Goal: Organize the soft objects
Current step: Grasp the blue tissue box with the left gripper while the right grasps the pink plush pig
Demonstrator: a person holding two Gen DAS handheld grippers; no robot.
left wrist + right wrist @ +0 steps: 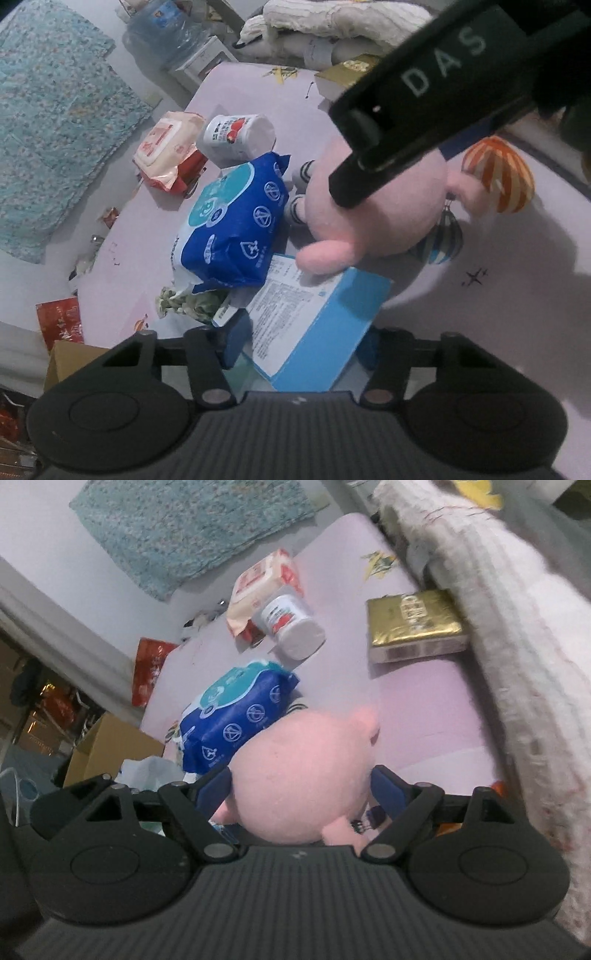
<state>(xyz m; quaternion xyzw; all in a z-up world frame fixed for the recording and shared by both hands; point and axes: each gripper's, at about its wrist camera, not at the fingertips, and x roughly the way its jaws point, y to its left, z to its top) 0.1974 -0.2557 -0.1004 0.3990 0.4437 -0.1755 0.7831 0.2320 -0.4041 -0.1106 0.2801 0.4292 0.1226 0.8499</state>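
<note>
Pale pink bed (480, 332) fills both views, cluttered. Grey ribbed blanket (517, 635) along its far edge, teal mat (55, 122) on the floor beside.

Pink plush (295, 779) is the task's thing: sits mid-bed, between the blue wipes pack (232, 225) and an orange striped toy (502, 173), one limb lying on the blue box (317, 325). Right gripper (299, 794) straddles it, blue pads hugging both sides of the round body; looks clamped on the plush, jaws wide because the body is fat. In the left view this gripper's black body crosses over the plush.

Left gripper (299, 343) has the blue box between its fingers, about half apart; pads close to the box edges, can't tell if they press.

Smaller stuff: gold box (413, 624), white jar (236, 138), red-white pack (166, 151) behind.

Risks, my read: plush is squashy and round, so a shallow grip could let it slip out on lift. Its limb rests on the box, so moving the box may tug the plush. Both grippers crowd the same spot, collision likely. Wipes pack touching the plush may get dragged.
</note>
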